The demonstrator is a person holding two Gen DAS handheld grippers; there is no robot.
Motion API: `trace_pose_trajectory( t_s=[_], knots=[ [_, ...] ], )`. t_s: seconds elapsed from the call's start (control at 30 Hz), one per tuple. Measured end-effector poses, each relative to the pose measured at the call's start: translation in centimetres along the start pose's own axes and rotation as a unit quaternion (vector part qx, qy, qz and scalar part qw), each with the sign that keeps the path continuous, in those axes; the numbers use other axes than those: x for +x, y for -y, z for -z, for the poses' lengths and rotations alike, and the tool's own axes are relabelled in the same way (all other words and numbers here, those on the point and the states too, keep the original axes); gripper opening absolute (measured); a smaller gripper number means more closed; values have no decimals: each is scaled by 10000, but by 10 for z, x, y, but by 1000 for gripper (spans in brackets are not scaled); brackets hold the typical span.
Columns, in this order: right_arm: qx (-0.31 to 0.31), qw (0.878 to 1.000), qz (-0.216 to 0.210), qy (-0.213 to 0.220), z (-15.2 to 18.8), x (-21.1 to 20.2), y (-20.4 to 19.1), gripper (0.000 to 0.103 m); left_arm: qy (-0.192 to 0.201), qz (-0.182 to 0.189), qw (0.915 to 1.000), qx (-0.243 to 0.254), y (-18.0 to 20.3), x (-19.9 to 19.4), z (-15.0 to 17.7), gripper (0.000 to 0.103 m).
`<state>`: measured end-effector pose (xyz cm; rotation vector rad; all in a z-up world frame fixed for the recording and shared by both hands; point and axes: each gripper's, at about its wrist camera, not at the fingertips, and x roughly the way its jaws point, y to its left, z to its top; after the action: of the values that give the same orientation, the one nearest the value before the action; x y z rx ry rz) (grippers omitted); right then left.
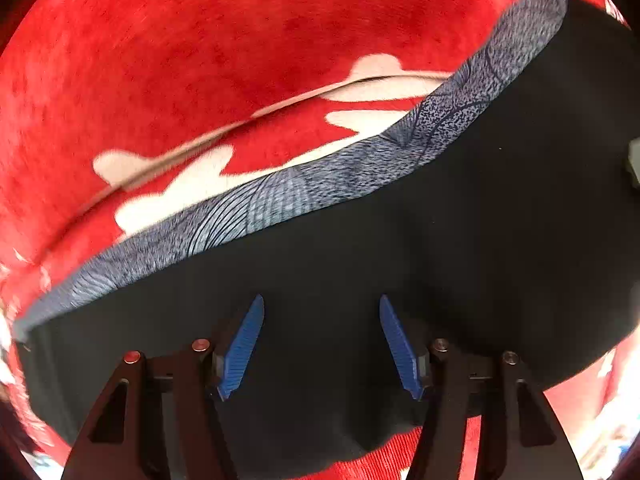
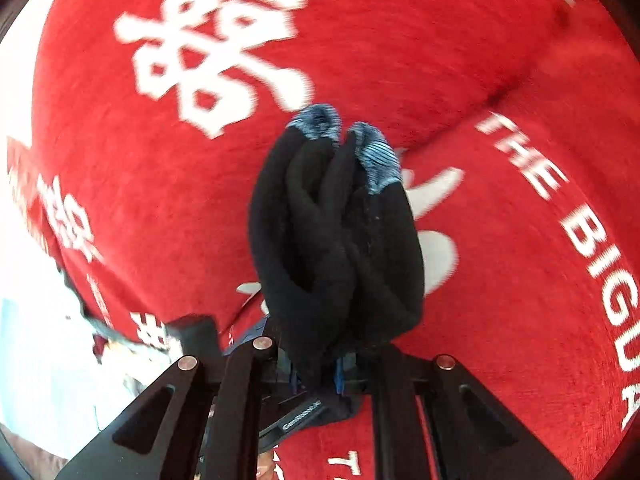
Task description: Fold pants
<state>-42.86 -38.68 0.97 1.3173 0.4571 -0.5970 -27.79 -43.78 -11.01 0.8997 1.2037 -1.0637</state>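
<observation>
The pants [image 1: 440,240] are black with a blue-grey patterned band [image 1: 280,196] along their far edge, and in the left wrist view they lie spread flat on a red cloth. My left gripper [image 1: 322,300] points down over the black fabric, its blue pads [image 1: 244,348] standing apart and pinching nothing. In the right wrist view a bunched part of the pants [image 2: 336,240] hangs up off the cloth, its patterned band ends [image 2: 320,120] at the far tip. My right gripper [image 2: 320,368] is shut on this bunch. The fabric hides its fingertips.
A red plush cloth [image 1: 240,40] with white characters [image 2: 216,52] and white lettering [image 2: 592,240] covers the surface. A fold line [image 1: 240,124] runs across it beyond the pants. At the left of the right wrist view the cloth ends at a bright white area [image 2: 24,280].
</observation>
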Motion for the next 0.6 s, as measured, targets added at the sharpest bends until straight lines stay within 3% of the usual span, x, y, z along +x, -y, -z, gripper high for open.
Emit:
trace_pose_trajectory(
  t_s=[0.13, 0.3, 0.43, 0.5, 0.6],
  knots=[
    [-874, 9956, 326, -47, 8, 7, -56, 13, 152, 124, 9985, -506, -40, -24, 4, 62],
    [-2001, 9753, 910, -195, 41, 29, -116, 14, 403, -83, 9947, -946, -114, -58, 28, 62],
    [-2873, 9445, 1511, -495, 92, 78, -160, 15, 382, -364, 9909, -1242, -186, -69, 52, 62],
    [-3178, 9278, 1838, -671, 123, 109, -165, 17, 270, -489, 9887, -1392, -214, -71, 69, 62],
    [-3539, 9026, 2264, -938, 165, 147, -155, 27, 123, -540, 9852, -1622, -259, -71, 99, 62]
  ],
)
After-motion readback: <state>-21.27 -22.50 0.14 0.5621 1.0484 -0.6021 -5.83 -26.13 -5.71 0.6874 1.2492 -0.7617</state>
